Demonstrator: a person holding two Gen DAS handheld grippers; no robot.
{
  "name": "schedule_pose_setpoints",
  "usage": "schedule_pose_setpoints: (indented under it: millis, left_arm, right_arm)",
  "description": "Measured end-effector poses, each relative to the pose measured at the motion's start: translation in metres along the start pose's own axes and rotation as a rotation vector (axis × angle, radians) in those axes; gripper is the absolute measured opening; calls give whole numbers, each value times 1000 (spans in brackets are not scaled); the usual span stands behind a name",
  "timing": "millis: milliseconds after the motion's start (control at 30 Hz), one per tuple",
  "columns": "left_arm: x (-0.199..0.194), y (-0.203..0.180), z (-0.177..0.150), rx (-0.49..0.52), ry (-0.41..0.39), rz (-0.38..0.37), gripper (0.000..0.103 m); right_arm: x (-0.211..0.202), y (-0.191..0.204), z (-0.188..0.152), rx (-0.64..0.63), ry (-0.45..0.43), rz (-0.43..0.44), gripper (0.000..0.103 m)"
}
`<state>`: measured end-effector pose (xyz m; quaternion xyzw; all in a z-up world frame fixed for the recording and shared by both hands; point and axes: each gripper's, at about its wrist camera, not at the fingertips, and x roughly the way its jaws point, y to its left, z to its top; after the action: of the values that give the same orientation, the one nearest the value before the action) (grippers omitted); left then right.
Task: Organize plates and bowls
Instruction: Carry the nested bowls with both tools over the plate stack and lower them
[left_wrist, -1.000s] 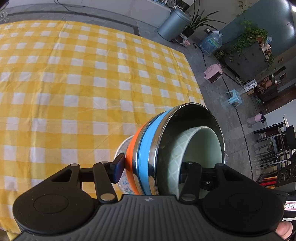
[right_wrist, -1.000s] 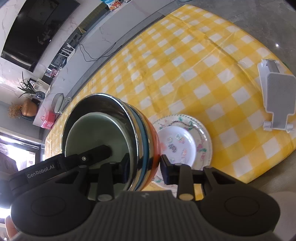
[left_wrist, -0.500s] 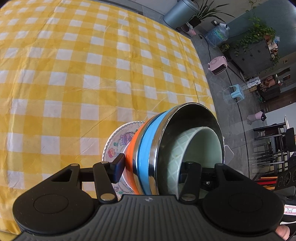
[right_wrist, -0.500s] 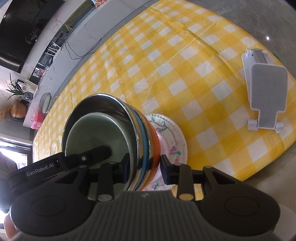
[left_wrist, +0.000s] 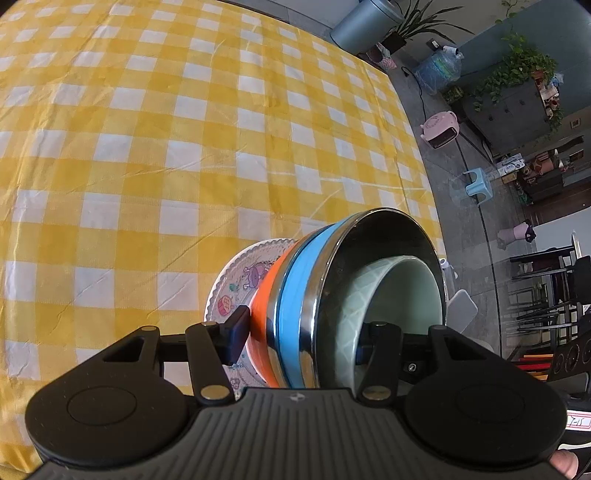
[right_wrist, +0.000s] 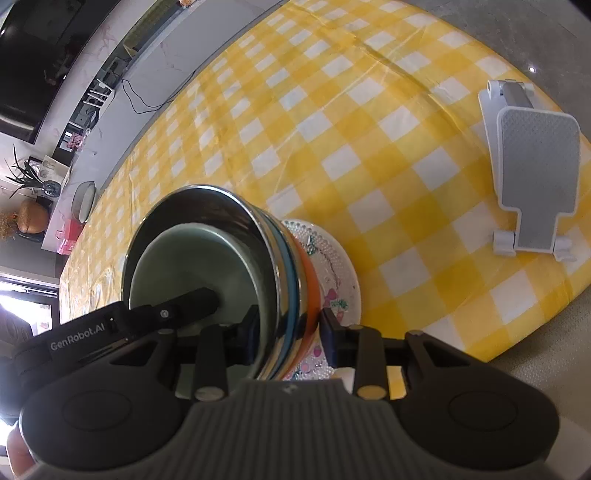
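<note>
Altogether three nested bowls between two claws, over two plates.

Bare checked tablecloth beyond, white stand right, plates below

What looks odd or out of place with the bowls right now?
The stack of bowls is tipped on its side, not upright, gripped at the rim by both the left gripper and the right gripper just above the patterned plates. Nothing looks spilled or broken.
</note>
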<state>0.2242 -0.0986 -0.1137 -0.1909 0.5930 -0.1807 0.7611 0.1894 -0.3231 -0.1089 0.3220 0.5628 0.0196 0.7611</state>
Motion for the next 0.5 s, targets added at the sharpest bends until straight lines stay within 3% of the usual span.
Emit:
schedule_pose_setpoints:
  millis: [500]
  left_arm:
    - [-3,6,-1,-20,2,-20,56]
  right_arm:
    - [-1,6,-3,-28,-12,-8,42]
